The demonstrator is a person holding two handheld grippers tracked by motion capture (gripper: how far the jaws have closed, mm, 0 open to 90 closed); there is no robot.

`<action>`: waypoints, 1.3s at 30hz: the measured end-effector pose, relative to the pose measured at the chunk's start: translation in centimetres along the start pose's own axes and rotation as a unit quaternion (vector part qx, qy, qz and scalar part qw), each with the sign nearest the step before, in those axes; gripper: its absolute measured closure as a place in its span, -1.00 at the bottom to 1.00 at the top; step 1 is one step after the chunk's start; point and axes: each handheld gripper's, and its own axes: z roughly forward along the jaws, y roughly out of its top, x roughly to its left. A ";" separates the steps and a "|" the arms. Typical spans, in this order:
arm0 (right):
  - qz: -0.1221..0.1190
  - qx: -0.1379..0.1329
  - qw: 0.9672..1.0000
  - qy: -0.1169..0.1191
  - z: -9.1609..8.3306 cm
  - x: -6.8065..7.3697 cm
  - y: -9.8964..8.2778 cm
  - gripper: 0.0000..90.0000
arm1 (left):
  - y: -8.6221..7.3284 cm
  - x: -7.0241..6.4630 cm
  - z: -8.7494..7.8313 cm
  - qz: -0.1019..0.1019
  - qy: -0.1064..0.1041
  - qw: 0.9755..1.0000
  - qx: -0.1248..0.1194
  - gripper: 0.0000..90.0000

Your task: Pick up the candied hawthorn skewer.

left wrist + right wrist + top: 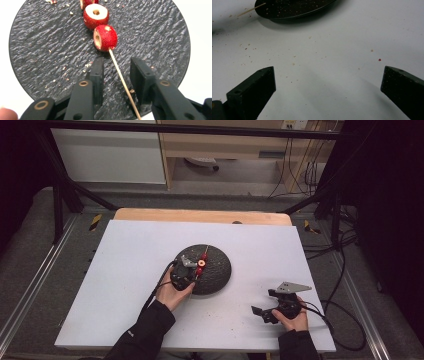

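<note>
- High view: my left claw (pixel 192 265) sits at centre frame over the near-left part of the round dark slate plate (pixel 220 270), which rests on the white table (pixel 125 270). A skewer (pixel 200 267) threaded with red fruit pieces lies on the plate, running from its upper middle down toward my left claw. My right claw (pixel 261 312) rests on the table at lower right, well apart from the plate.
- Left gripper view: the bare stick (pixel 122 82) runs from centre frame to the bottom edge, between my two jaws. The gap is narrow, yet neither pad presses on the stick, so the left claw is released, with nothing grasped. The lowest strawberry piece (pixel 105 37) sits just above the jaw tips; a second piece (pixel 96 16) lies above it at upper centre.
- Right gripper view: the right claw stands wide apart and empty over bare, crumb-speckled table. The plate rim (pixel 294 12) crosses the top of the frame, with the stick's end (pixel 252 9) poking out at upper left.
- Judgement: the step in hand is taking hold of the skewer by its bare stick. The next move calls for clenching squarely on the stick, clear of the fruit, then lifting.
</note>
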 end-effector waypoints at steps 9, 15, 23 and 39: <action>-0.002 -0.001 1.000 0.001 0.0 0.0 0.0 -0.98 | 0.1 -0.9 0.8 -0.008 0.030 0.999 0.013 0.71; -0.002 -0.001 1.000 0.001 0.0 0.0 0.0 -0.98 | 0.2 -1.2 0.9 -0.019 0.048 0.999 0.011 0.82; -0.003 0.000 1.000 0.000 0.1 0.0 0.0 -0.98 | -0.1 -1.1 0.8 -0.030 0.050 0.998 0.004 0.95; -0.003 0.001 1.000 -0.001 0.1 0.0 -0.1 -0.98 | -1.0 0.0 -0.9 -0.031 0.013 0.998 -0.049 0.96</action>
